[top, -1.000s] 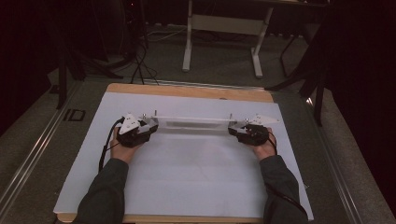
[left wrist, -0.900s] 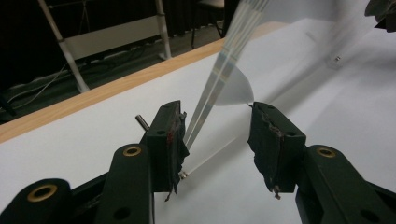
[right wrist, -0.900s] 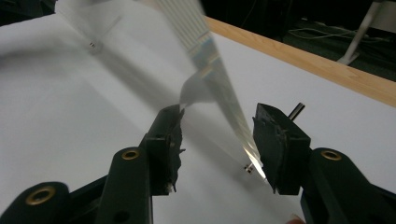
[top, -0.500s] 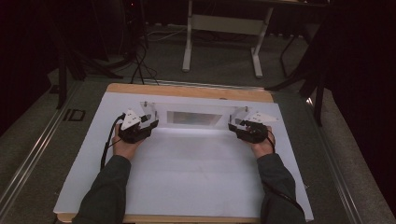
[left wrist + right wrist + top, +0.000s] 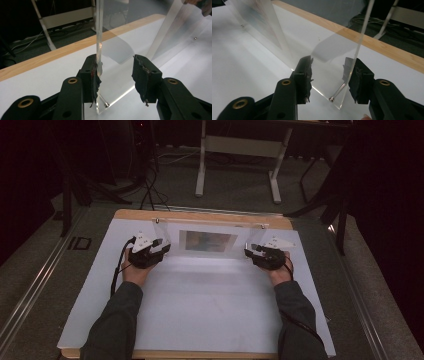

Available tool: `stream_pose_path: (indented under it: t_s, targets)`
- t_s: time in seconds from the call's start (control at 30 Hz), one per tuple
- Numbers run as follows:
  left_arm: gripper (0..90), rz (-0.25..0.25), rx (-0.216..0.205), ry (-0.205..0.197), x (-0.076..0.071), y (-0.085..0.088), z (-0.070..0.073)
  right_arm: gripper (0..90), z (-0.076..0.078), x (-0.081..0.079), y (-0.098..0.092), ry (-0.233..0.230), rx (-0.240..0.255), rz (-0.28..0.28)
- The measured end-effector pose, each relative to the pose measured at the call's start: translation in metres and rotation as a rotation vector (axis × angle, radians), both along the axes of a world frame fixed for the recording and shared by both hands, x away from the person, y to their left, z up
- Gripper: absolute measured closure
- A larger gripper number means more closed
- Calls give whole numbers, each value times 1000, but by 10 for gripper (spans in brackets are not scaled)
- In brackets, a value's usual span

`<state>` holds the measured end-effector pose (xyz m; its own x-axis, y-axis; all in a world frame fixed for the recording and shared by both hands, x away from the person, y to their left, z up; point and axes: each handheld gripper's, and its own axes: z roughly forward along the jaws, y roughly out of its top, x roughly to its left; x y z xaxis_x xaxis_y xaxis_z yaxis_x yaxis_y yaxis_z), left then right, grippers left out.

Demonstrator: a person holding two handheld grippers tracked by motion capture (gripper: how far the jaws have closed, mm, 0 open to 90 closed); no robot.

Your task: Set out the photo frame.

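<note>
- While both tongs sit at the ends of the frame (image 5: pixel 208 240), neither truly clamps it: the left tongs (image 5: pixel 117 75) stand wide, with one pad (image 5: pixel 94 75) against the upright end panel and the other pad (image 5: pixel 140 77) well clear of it.
- The right tongs (image 5: pixel 328 77) are also wide, though their jaws have just been closing; the clear end panel stands between them, close by the right-hand pad (image 5: pixel 355 82), and I cannot tell whether it touches.
- The frame is a clear acrylic stand with a picture in its middle, upright near the far edge of the table (image 5: pixel 200 320), on the white sheet and just before the wooden rim.
- In the high view the left tongs (image 5: pixel 161 249) and right tongs (image 5: pixel 252 251) flank it, one at each end.
- To do this step well, I judge that both tongs should close evenly on the end panels, near the small bolts (image 5: pixel 107 105), before any lift.
- Squeezing one side first could tip or twist the frame.
- Acrylic is slick, so a square, centred grip on each panel matters more than force.
- Keep both hands level so the frame stays upright.
</note>
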<state>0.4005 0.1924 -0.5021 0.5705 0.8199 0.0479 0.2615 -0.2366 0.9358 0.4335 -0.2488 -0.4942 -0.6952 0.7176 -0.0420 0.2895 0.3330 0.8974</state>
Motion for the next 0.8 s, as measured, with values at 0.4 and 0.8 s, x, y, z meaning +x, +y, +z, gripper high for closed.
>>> stream_pose_path:
  t_s: [0.4, 0.8]
  targets:
    - [544, 40, 29, 34, 13, -6, 7, 574, 3, 11, 3, 5, -8, -16]
    - [545, 56, 39, 44, 16, -10, 13, 573, 4, 15, 3, 13, -6, -26]
